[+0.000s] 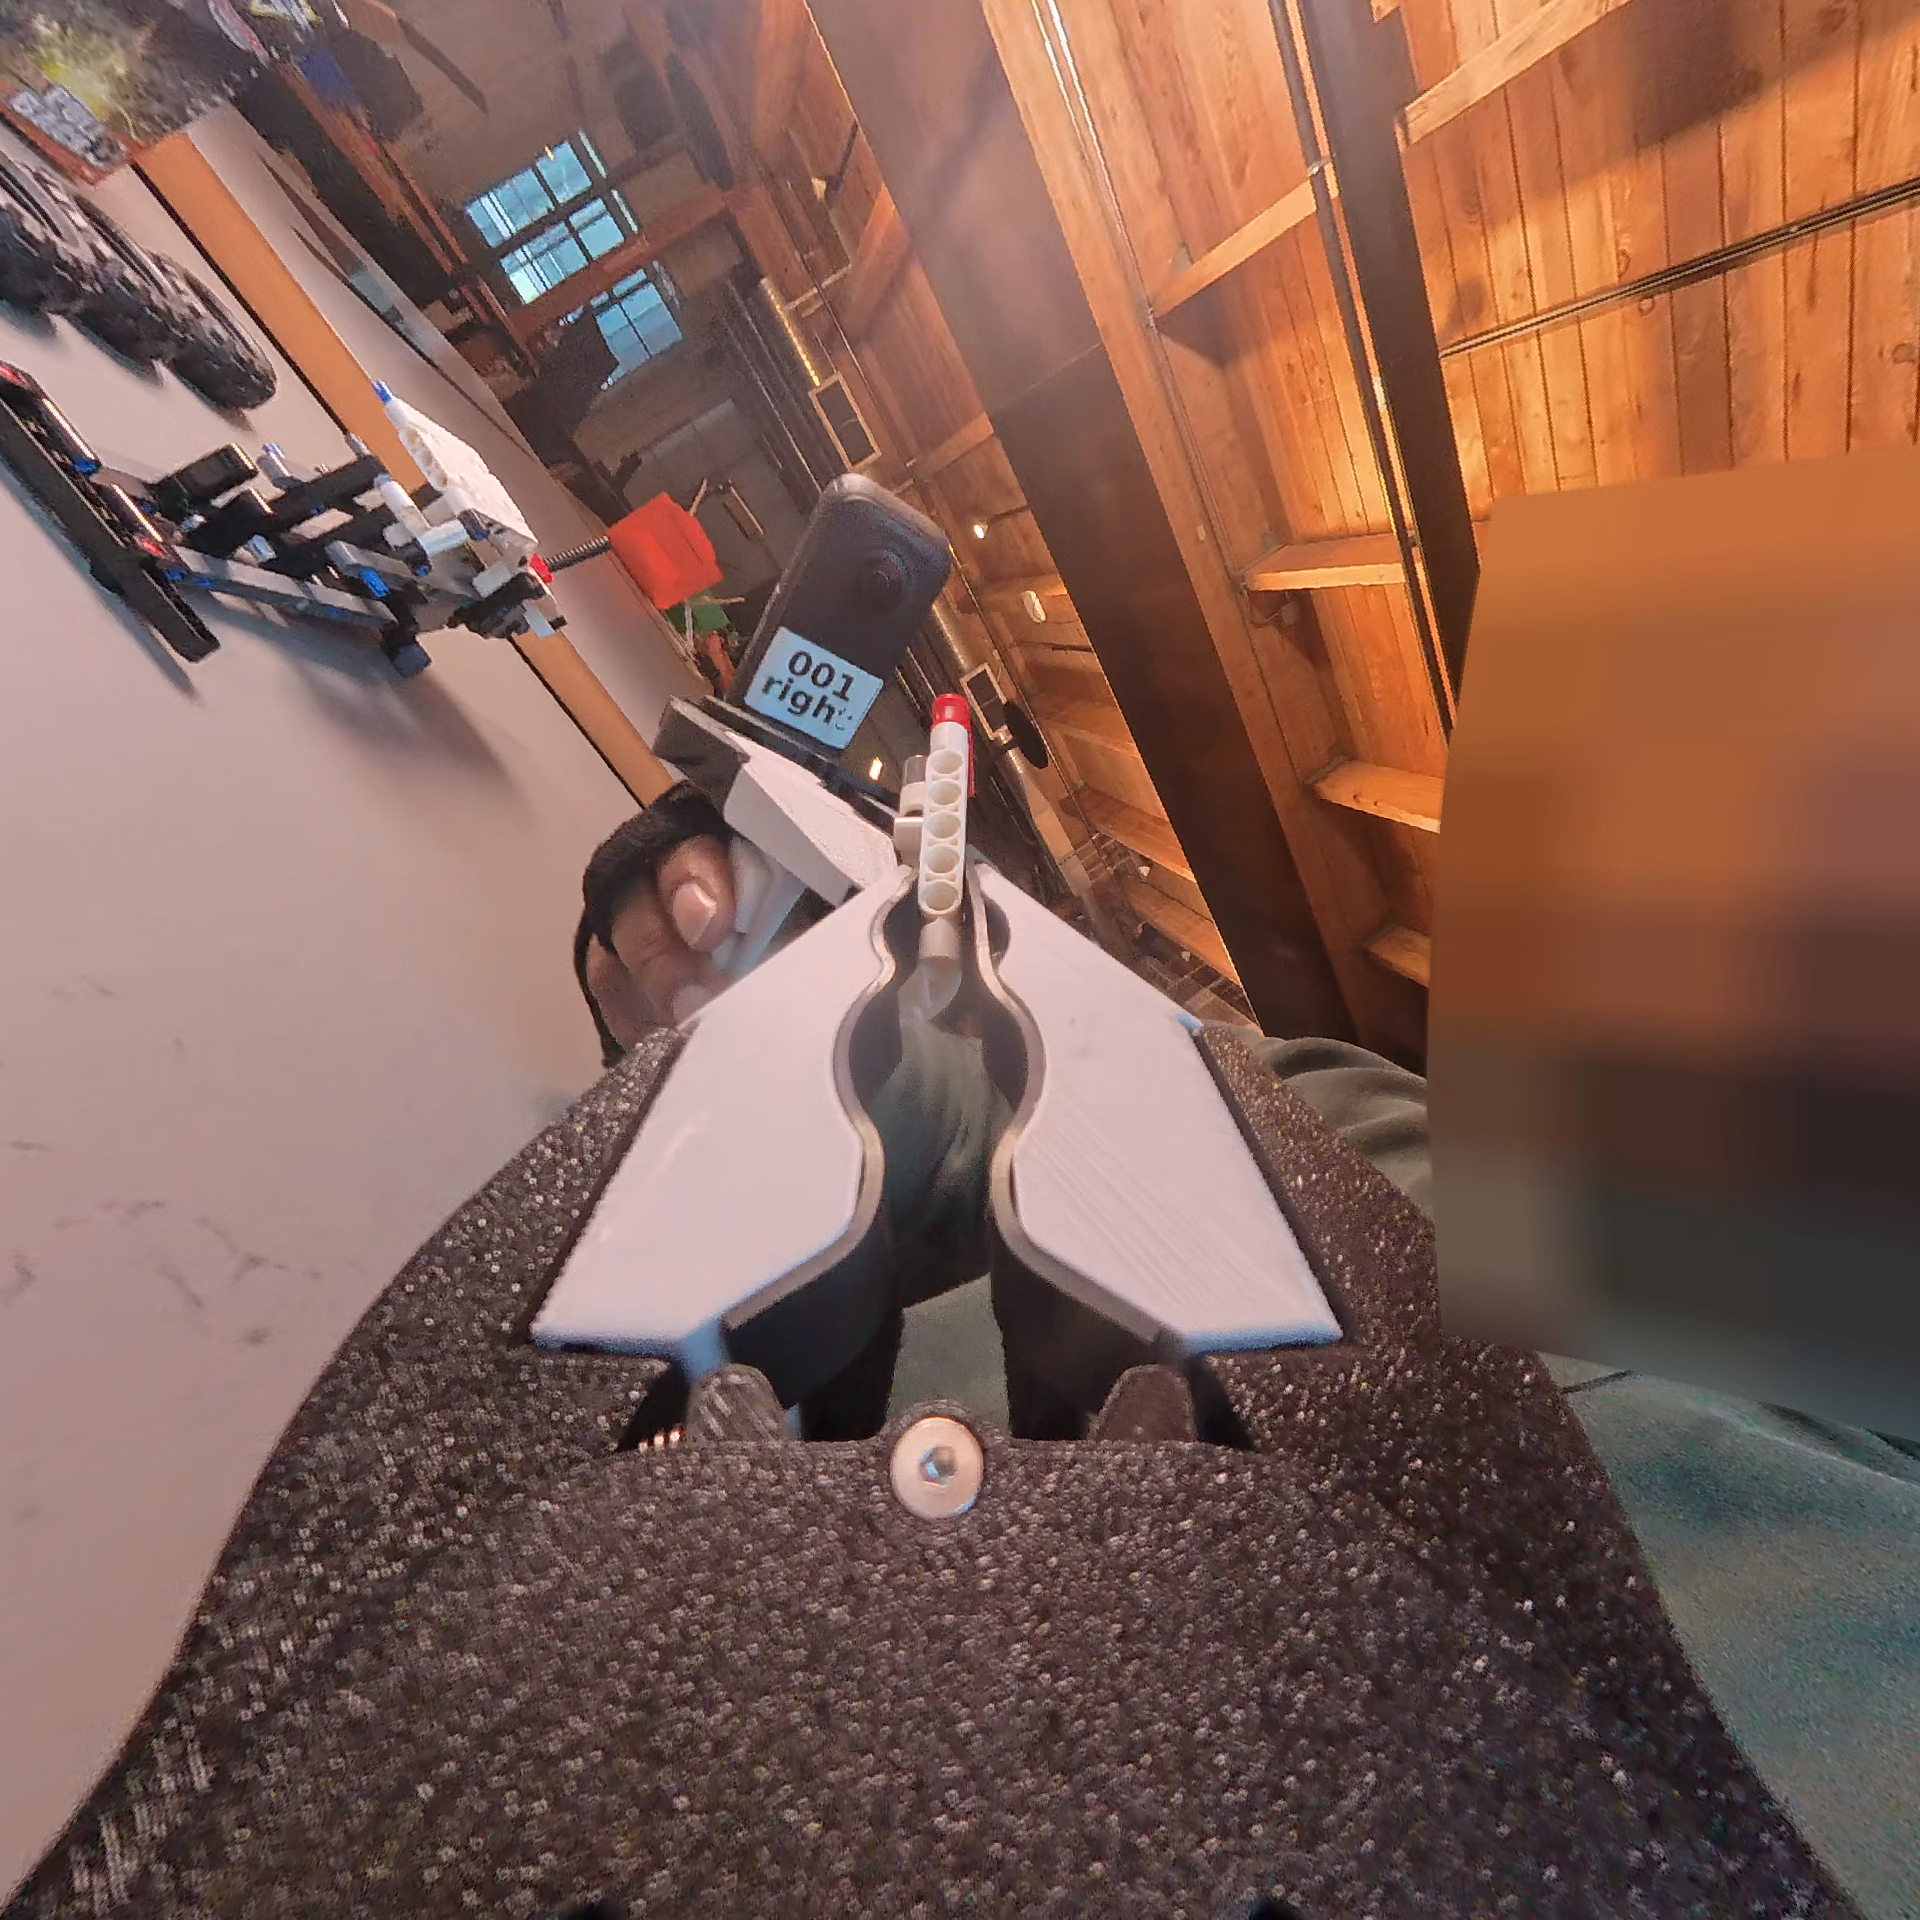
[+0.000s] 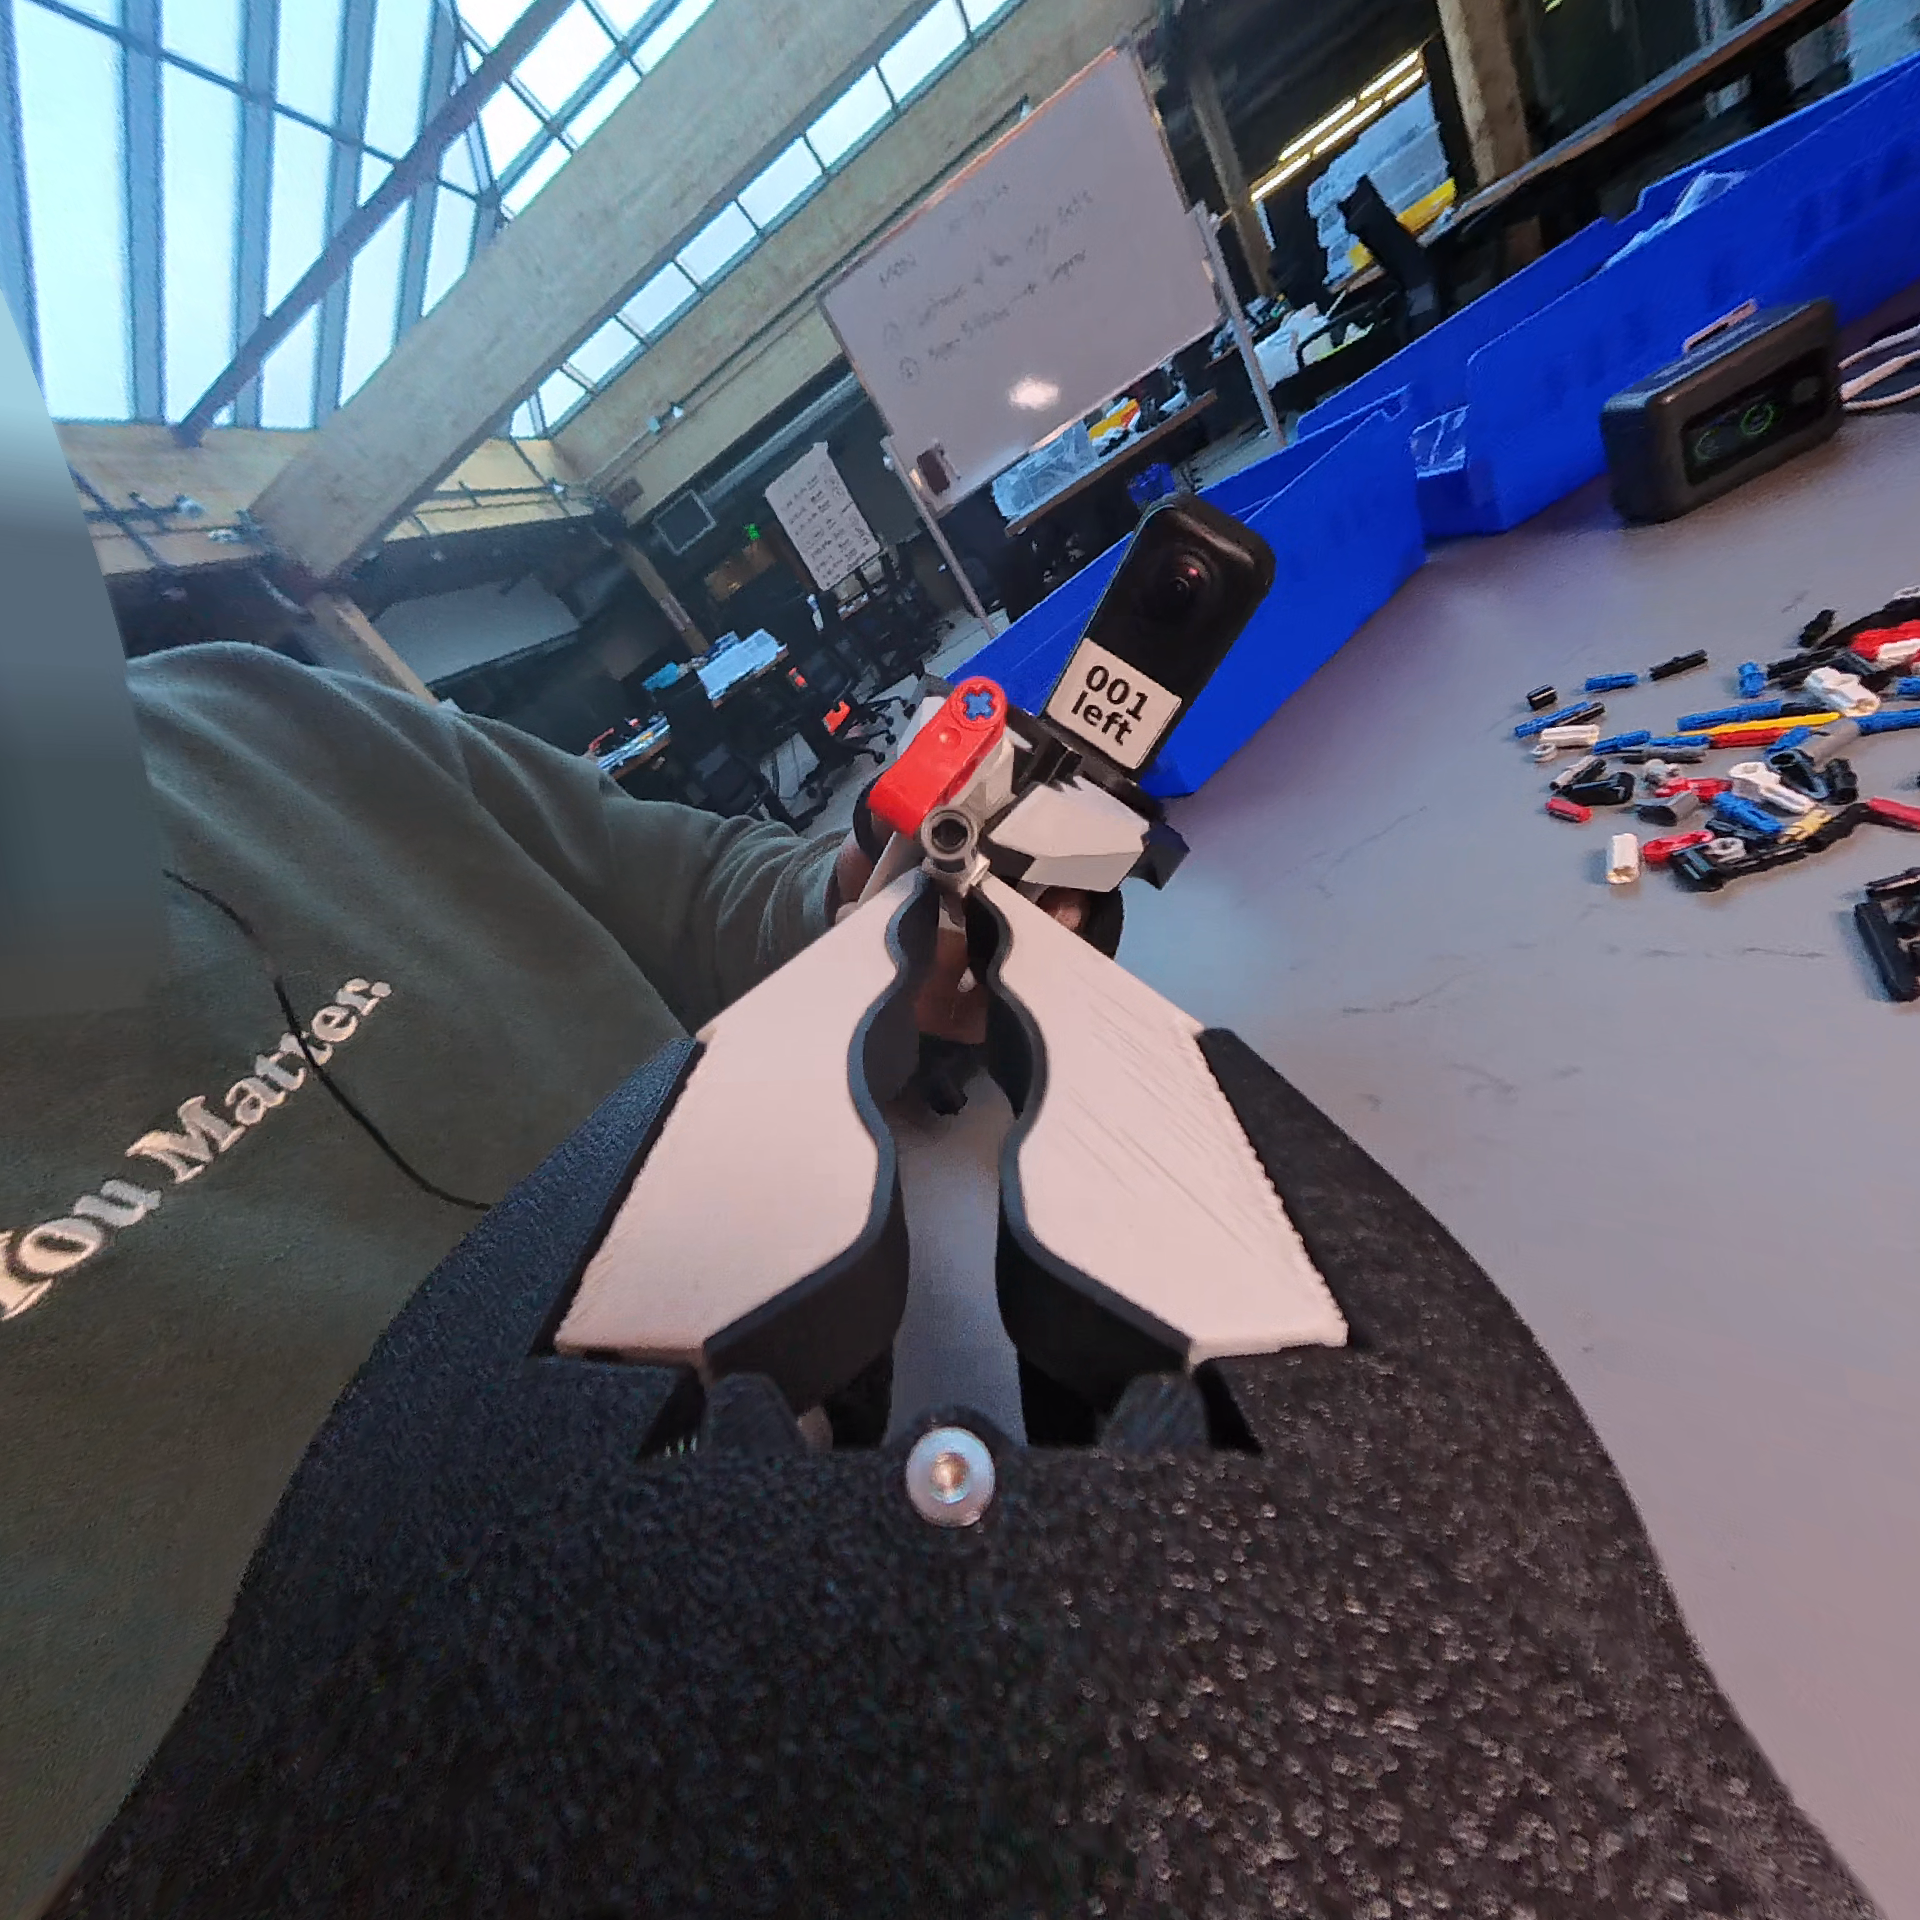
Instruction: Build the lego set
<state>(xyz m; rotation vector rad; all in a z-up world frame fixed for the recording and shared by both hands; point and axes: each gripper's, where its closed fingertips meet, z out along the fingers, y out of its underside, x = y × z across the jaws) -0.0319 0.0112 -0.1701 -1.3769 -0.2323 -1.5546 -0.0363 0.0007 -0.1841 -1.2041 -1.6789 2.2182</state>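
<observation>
**Claws pinch one small lego piece above the counter**

The left claw (image 1: 948, 902) is clamped on a white holed beam (image 1: 943, 831) of the small lego piece. The right claw (image 2: 951, 896) grips the same piece by its grey connector (image 2: 951, 836), below the red part (image 2: 940, 758). The piece sits above the counter (image 2: 1507, 1091), with the half-built chassis (image 1: 312, 540) lying on the counter well to its left, and the loose parts pile (image 2: 1745, 758) well to its right.

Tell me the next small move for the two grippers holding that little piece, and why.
Probably carry it to the partly built model on the table: both the left gripper and right gripper pinch the white-and-red sub-assembly in mid-air, apart from the model.
</observation>
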